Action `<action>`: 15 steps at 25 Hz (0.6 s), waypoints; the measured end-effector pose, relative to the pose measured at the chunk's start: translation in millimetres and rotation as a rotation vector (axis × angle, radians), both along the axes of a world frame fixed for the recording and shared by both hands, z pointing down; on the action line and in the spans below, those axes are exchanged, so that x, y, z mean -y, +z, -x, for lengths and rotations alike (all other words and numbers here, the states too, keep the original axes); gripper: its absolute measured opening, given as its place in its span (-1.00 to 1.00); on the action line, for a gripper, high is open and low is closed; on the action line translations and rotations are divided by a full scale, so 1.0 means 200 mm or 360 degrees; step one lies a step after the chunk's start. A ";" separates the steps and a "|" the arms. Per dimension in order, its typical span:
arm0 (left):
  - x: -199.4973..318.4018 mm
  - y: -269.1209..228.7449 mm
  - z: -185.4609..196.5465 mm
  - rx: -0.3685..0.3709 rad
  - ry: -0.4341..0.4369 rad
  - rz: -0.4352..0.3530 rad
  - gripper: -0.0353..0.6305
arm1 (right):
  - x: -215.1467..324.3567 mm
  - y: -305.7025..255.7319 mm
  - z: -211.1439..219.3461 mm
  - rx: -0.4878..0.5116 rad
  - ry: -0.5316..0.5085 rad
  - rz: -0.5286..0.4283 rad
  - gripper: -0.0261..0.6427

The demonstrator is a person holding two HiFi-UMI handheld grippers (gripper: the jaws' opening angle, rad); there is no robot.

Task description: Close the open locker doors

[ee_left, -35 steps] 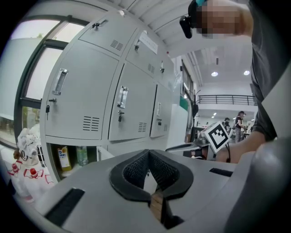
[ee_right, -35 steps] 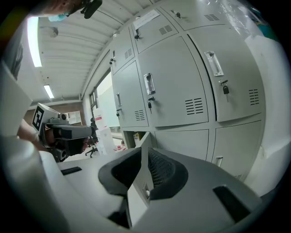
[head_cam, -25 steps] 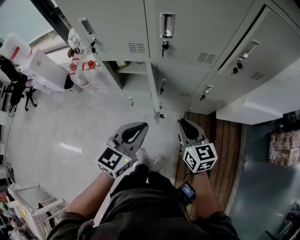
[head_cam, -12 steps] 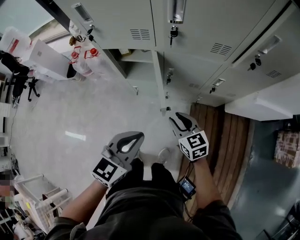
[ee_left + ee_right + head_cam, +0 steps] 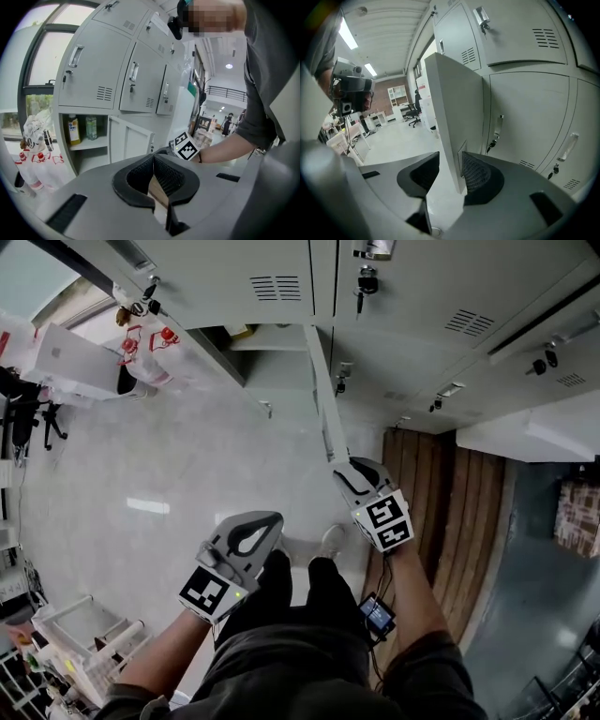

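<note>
Head view: right tool (image 5: 349, 472) sits at the free edge of the open grey metal locker door (image 5: 322, 399), centre frame.
Left gripper view: left tool (image 5: 153, 161) has its jaws together and is empty.
Right gripper view: jaws are opening astride the door edge. The door is being released, and the next step is judged to be pushing it shut.

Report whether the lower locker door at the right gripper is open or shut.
Open: the locker door juts out from the row, its edge between the opening jaws of the right gripper.
</note>
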State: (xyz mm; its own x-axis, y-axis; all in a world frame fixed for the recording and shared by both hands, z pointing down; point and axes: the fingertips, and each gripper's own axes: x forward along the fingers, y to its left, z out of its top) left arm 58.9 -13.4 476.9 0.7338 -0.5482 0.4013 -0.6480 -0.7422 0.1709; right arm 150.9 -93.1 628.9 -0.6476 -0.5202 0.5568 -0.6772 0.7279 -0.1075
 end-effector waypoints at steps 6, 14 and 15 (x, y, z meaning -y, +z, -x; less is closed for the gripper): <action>0.02 0.05 0.02 0.0008 -0.0028 0.0047 -0.86 | 0.05 0.04 0.01 0.0001 -0.0061 0.0026 -0.59; 0.08 0.03 0.00 -0.0018 -0.0130 0.0033 -0.86 | 0.06 0.05 0.05 0.0030 -0.0137 0.0051 -0.52; 0.08 0.03 0.01 -0.0023 -0.0149 0.0030 -0.86 | 0.06 0.05 0.06 0.0036 -0.0130 0.0048 -0.52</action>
State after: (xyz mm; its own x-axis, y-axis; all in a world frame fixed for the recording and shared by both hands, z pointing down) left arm 56.4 -29.9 482.6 0.6856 -0.6069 0.4020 -0.7116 -0.6751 0.1944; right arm 139.4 -105.8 639.3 -0.6996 -0.4482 0.5565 -0.6129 0.7768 -0.1449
